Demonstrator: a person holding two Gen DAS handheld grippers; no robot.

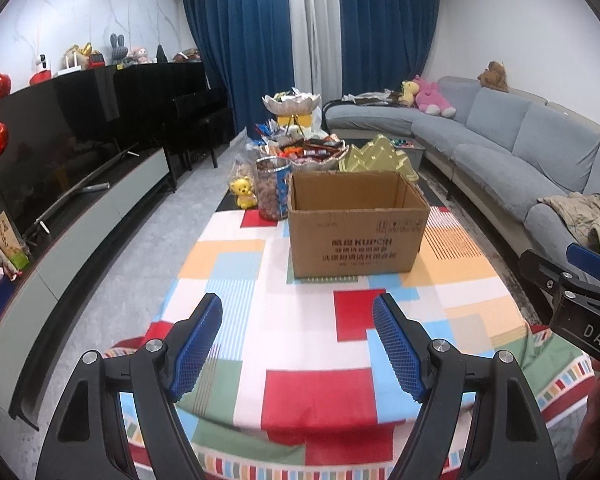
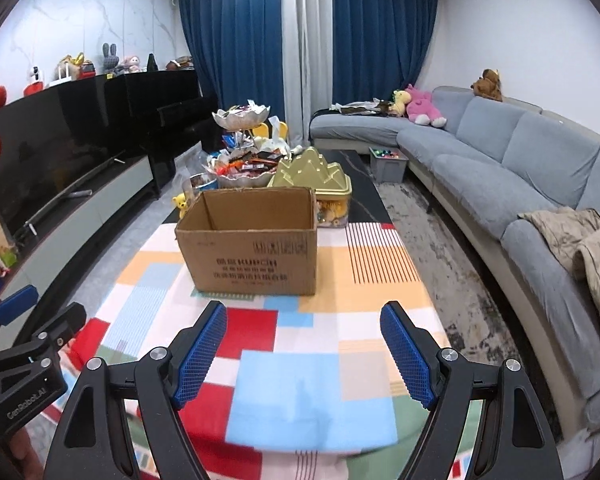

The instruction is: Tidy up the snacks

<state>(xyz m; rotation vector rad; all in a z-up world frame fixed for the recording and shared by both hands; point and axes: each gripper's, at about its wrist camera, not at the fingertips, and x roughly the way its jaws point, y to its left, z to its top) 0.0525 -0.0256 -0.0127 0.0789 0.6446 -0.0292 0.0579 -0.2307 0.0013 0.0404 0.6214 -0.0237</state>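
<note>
Two hand-held grippers in play, both spread wide and carrying nothing, above the near end of the worktop (image 1: 236, 264), which wears a bright patchwork cloth.

Largest task item: cardboard box (image 1: 358, 222), top open, upright mid-worktop; what its interior holds cannot be seen from either view. Likely the receptacle. Judged stiff but light; would slide on the cloth if nudged. Take by a side wall, or by both ends with two grippers.

Behind the box to its right, touching or just beside it: gold mountain-shaped tin (image 2: 312, 174). Judged rigid, smooth lid, probably slippery; grip low on the flat sides.

Behind the box's left corner: clear round jar (image 1: 273, 188) of brown pieces. Judged heavier, hard wall, may roll if tipped; grip across the body.

Further back: scalloped bowl (image 2: 240, 174) heaped with wrapped snacks (image 1: 320, 148), a second bowl raised above it. Wrappers judged light, crinkly, slick; pinch each across its middle, gently.

Small yellow bear figure (image 1: 244, 193) left of the jar.

Left hand-held gripper (image 1: 298, 348): blue ribbed pads apart. Right hand-held gripper (image 2: 306, 354): same.

Writing: box front reads "KUPON" or similar, with Chinese lines too blurred to read. Gripper bodies show "DAS" (cut off) and "GenRobot.AI".
</note>
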